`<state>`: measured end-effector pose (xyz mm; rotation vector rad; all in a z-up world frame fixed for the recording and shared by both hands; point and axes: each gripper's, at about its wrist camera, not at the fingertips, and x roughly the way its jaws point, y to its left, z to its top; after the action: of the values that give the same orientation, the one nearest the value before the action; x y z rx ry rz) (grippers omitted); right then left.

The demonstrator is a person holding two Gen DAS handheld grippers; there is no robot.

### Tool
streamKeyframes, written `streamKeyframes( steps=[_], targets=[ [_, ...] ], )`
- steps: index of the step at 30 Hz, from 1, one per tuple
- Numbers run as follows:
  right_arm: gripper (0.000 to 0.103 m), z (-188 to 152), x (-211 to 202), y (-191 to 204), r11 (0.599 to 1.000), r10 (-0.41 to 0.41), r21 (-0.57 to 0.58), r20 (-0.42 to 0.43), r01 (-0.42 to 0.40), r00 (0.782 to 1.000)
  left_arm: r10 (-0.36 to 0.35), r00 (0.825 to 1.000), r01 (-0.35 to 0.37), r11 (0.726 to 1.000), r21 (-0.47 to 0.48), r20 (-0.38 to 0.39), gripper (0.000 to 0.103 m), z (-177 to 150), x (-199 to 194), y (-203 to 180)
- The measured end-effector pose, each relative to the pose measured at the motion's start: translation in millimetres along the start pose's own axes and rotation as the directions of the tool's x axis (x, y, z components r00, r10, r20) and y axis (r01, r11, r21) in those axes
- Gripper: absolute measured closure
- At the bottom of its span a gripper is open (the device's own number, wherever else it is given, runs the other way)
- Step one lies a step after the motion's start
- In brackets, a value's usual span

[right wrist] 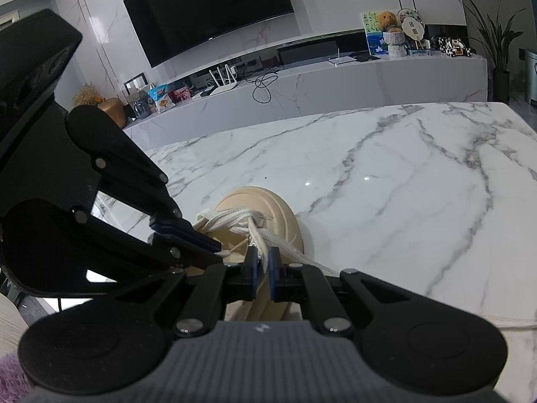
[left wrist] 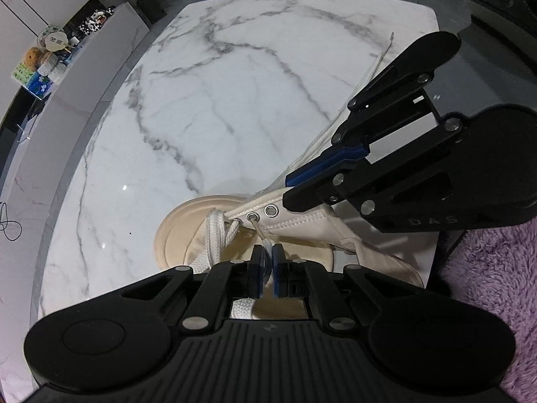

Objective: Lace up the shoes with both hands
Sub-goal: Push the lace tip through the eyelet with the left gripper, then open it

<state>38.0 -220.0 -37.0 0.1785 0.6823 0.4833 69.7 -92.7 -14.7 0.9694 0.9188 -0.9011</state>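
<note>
Our left claw (left wrist: 267,256) pinches the lace tip (left wrist: 265,245) beside the eyelets (left wrist: 252,216); our right claw (right wrist: 263,258) clamps the lace (right wrist: 265,238) above the cream shoe (left wrist: 302,225) at the marble counter's (left wrist: 201,117) near edge.

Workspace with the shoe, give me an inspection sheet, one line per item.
Surface: white grey-veined marble table, glossy.
Job's things: cream canvas shoe with metal eyelets lying on the table, toe cap away from the cameras; flat white woven lace crossed through the lowest eyelets, one end trailing over the table.
Clutter: nothing seen on the table besides the shoe.
Grippers: left tongs shut on the lace's clear tip just below an eyelet; right tongs shut on a flat lace strand, beside the shoe.
Cables: black cord looped on the long white media console.
Surroundings: wall-mounted black television, potted plant, purple shaggy rug.
</note>
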Motion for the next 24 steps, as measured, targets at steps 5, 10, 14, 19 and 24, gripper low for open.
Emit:
streamKeyframes(
  steps=[5,10,14,19,24],
  targets=[
    [0.095,0.7,0.2,1.0,1.0,-0.003,-0.01,0.002,0.003,1.0,0.006,1.0,-0.006,1.0,-0.002,0.012,0.1,2.3,-2.9,2.4],
    [0.095,0.5,0.6,3.5,1.0,-0.004,-0.013,0.003,0.004,1.0,0.017,1.0,-0.017,1.0,0.001,0.019,0.1,3.7,-6.0,4.3],
    [0.095,0.1,0.8,4.1,1.0,-0.003,-0.011,0.003,0.003,1.0,0.002,1.0,-0.002,1.0,0.015,0.013,0.1,3.9,-4.5,3.0],
    [0.095,0.2,-1.4,1.8,1.0,-0.002,-0.009,0.002,0.002,1.0,0.007,1.0,-0.008,1.0,0.022,0.008,0.1,5.6,-0.4,1.8],
    [0.095,0.3,-2.0,2.0,1.0,-0.004,-0.013,0.003,0.004,1.0,0.011,1.0,-0.011,1.0,0.016,0.006,0.1,6.9,1.9,6.5]
  ],
)
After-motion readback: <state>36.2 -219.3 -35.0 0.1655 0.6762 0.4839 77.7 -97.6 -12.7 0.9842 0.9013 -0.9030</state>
